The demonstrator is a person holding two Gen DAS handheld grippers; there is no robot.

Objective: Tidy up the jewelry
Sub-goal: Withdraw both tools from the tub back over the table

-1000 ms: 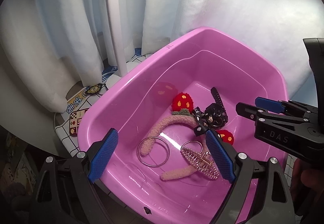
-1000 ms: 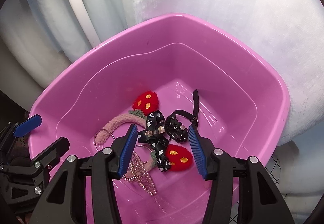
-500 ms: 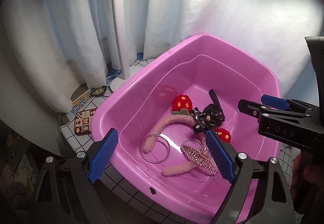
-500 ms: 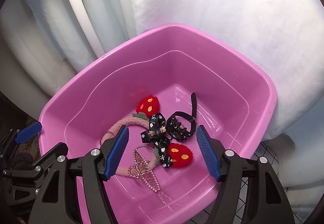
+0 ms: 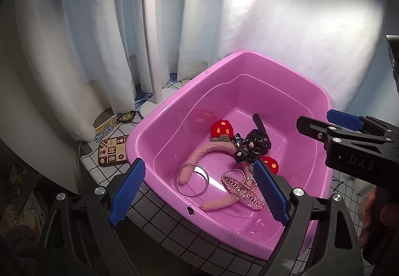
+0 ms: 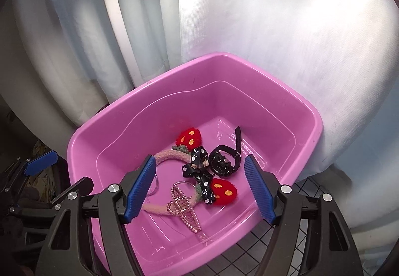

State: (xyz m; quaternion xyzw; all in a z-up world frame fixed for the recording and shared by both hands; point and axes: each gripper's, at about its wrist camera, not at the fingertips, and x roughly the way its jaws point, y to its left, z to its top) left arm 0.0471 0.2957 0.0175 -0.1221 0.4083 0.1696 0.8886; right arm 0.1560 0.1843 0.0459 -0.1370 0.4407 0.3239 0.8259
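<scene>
A pink plastic tub (image 5: 174, 111) (image 6: 309, 114) holds the jewelry. In it lie a fuzzy pink headband (image 5: 199, 151) (image 6: 167, 155) with red strawberries (image 5: 221, 127) (image 6: 224, 191), a black bow (image 6: 198, 163), a black watch (image 5: 259, 141) (image 6: 224, 162), a silver bangle (image 5: 191, 180) and a rose-gold claw clip (image 5: 243, 187) (image 6: 184, 208). My left gripper (image 5: 198, 168) hangs open above the tub's near rim, holding nothing. My right gripper (image 6: 199, 161) hovers above the bow and watch, its jaws opening with nothing between them.
White curtains (image 5: 74, 51) and a white post (image 5: 152, 39) stand behind the tub. The tub rests on a black-grid white cloth (image 5: 174, 233). A patterned pad (image 5: 112, 152) and a keyring tag (image 5: 126, 117) lie left of the tub. A hand (image 5: 379, 221) holds the right gripper.
Both grippers have pulled up and back from the tub, which now looks smaller. The right gripper's jaws have spread wider. The items in the tub have not moved.
</scene>
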